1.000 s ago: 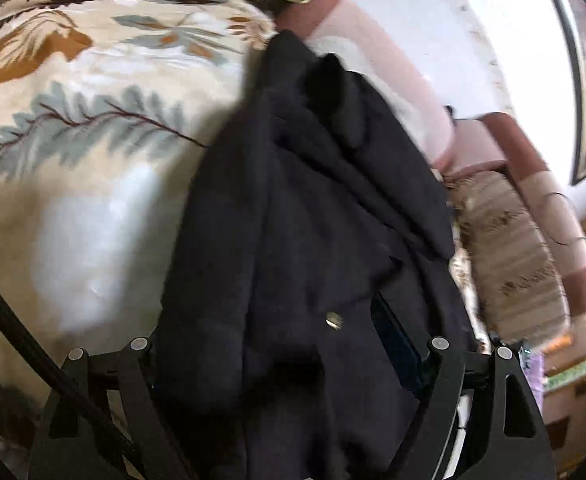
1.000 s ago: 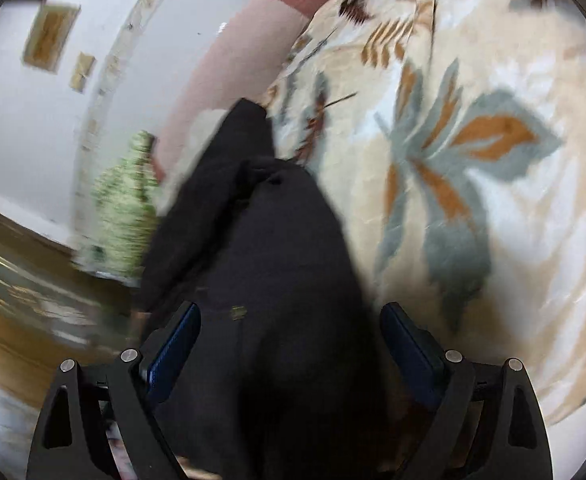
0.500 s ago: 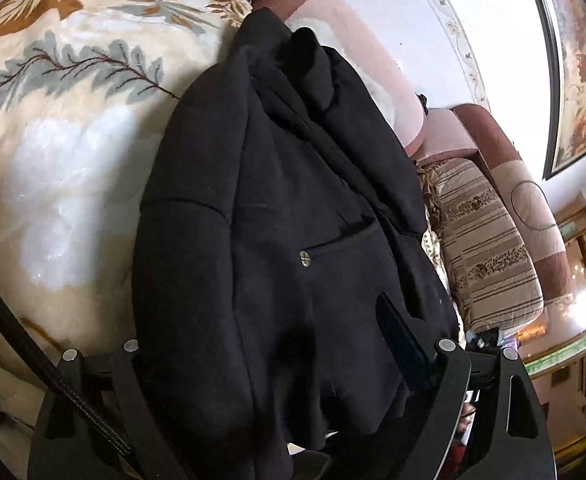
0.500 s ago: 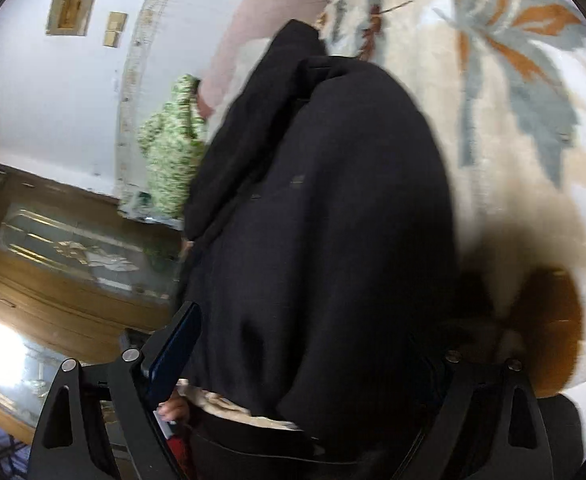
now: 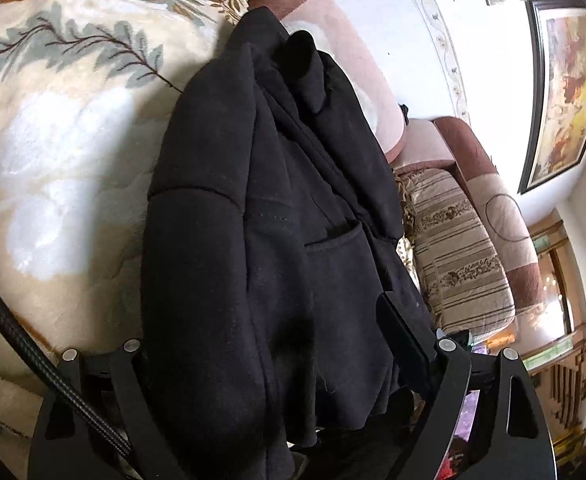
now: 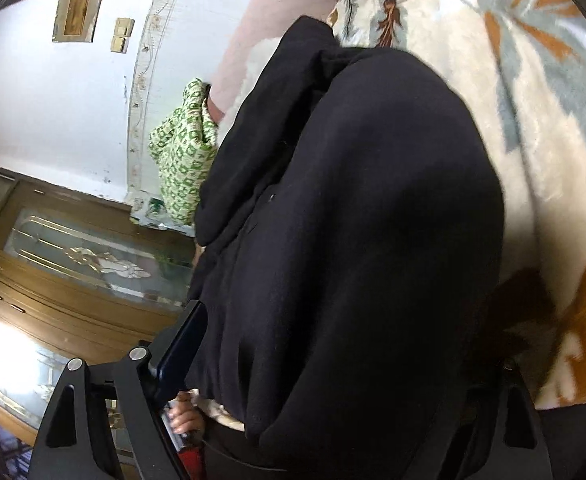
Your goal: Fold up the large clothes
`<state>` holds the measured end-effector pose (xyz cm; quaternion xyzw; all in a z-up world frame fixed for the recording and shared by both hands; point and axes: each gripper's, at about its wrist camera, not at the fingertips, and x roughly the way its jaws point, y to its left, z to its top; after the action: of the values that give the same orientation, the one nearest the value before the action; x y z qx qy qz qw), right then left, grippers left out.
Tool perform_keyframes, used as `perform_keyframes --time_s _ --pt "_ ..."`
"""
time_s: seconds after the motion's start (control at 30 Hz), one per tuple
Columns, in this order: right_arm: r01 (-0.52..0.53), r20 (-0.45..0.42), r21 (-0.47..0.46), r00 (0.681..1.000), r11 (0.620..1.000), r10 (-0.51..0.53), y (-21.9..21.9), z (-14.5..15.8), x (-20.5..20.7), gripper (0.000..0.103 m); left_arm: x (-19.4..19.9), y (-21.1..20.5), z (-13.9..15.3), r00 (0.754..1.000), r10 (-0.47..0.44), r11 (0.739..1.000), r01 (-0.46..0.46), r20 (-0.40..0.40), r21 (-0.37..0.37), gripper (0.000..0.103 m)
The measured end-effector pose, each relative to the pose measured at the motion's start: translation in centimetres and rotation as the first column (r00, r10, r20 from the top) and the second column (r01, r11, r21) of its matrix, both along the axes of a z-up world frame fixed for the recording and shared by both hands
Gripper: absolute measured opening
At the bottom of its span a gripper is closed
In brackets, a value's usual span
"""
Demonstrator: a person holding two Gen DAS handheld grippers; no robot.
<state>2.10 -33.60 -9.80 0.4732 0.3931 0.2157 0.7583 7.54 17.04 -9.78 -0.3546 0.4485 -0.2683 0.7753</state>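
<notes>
In the left wrist view, your left tool [image 5: 289, 364] stands wide open with the black jacket [image 5: 277, 216] draped between its fingers, over the floral blanket [image 5: 65, 128]. In the right wrist view, your right tool [image 6: 333, 376] also gapes wide, the jacket [image 6: 357, 208] covering its right finger.

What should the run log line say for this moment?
step: fold | item: black jacket draped over both grippers | surface: floral blanket | left, right: open
</notes>
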Motion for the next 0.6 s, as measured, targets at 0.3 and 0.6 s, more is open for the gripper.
perform_keyframes --time_s 0.3,0.6 --pt "-0.074 -0.010 -0.052 0.997 0.996 0.074 2.5 -0.4 0.4 0.080 0.0 -0.5 0.1 1.000 -0.018 1.000 0.018 0.005 0.007 0.087" --pt "0.036 -0.065 -0.147 0.997 0.988 -0.045 2.7 -0.3 0.5 0.034 -0.5 -2.2 0.9 0.995 0.091 0.946 -0.076 -0.033 0.314 0.027"
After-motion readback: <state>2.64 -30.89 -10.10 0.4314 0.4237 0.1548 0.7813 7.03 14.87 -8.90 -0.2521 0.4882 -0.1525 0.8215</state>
